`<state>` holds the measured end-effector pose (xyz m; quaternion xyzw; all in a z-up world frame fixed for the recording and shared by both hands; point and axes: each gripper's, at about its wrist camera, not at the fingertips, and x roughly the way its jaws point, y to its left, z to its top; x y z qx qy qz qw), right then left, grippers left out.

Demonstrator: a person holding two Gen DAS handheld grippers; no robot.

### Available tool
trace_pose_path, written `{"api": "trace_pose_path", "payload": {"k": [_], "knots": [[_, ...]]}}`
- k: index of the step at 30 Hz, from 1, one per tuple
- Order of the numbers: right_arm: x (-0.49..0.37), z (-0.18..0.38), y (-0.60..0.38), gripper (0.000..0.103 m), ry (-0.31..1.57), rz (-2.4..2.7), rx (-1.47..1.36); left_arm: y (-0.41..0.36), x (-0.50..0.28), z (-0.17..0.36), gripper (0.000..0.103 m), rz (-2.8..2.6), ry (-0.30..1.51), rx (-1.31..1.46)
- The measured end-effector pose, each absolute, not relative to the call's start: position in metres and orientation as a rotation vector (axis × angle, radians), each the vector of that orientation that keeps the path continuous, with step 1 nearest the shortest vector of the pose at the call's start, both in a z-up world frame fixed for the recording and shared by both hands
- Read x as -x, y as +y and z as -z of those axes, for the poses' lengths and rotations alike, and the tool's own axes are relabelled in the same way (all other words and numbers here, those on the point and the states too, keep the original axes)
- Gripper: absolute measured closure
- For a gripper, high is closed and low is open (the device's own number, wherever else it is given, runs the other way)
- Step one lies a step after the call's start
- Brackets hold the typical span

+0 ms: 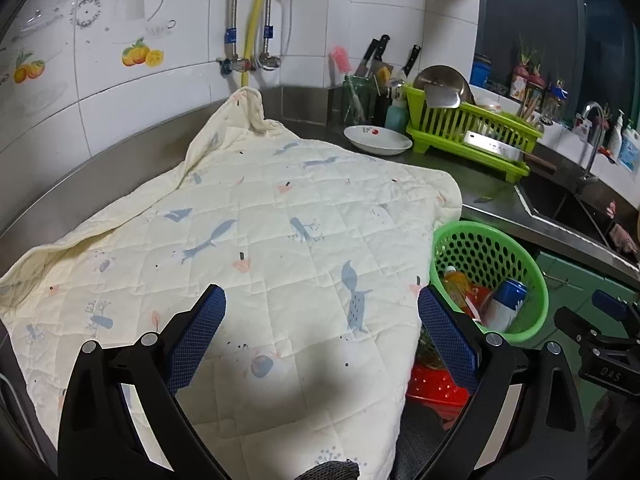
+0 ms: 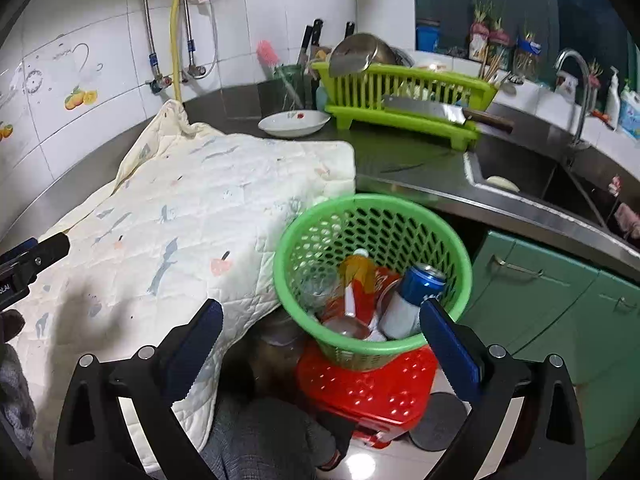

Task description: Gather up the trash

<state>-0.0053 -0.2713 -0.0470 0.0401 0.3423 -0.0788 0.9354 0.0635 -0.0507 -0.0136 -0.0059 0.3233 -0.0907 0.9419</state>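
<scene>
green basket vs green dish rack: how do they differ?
The green basket is round with mesh walls; the green dish rack is long with upright slats. The basket sits on a red stool below the counter; the rack stands on the counter. The basket holds cans and a bottle; the rack holds kitchenware. Both are green plastic.

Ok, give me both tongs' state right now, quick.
Left tongs: open, holding nothing, over the quilt.
Right tongs: open, holding nothing, by the basket.

place: home kitchen | signs: steel sink (image 2: 532, 184), dish rack (image 2: 404, 92), knives (image 2: 310, 42), tiled wall (image 2: 248, 20)
</scene>
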Motion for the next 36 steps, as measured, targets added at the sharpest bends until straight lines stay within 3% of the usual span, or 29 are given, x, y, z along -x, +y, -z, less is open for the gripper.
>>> {"api": "trace_pose_path", "payload": {"k": [15, 36], "knots": [[0.015, 0.039, -0.265, 0.007, 0.657, 0.162, -0.085, -0.049, -0.042, 0.000, 0.005, 0.146, 0.550, 0.000], [0.022, 0.031, -0.264, 0.007, 0.632, 0.151, -0.091, -0.051, -0.038, 0.002, 0.005, 0.146, 0.556, -0.006]]}}
